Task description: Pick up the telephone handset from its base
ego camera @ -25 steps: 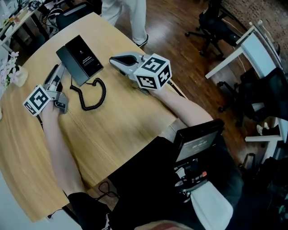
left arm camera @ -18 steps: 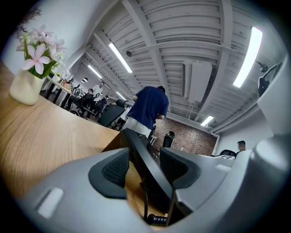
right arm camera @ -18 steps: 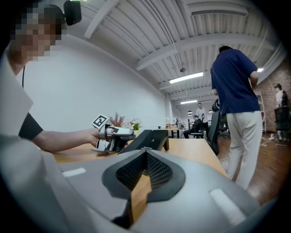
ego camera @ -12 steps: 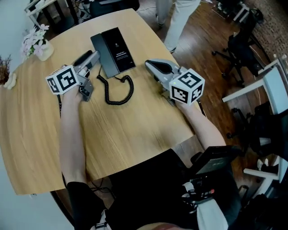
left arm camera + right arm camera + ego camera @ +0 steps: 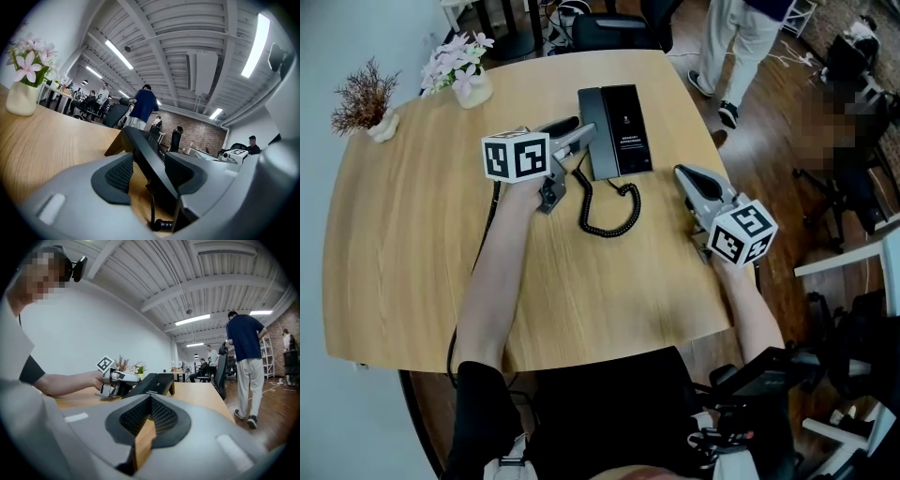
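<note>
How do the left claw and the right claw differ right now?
The left claw is open, its jaws straddling the black telephone; the right claw is shut and empty. The left claw is at the telephone; the right claw lies apart from it, near the table edge. Both are grey.

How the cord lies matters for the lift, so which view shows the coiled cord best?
The head view: the whole coiled cord lies in plain sight on the table. The left gripper view catches only a short stretch low down; the right gripper view shows none.
</note>
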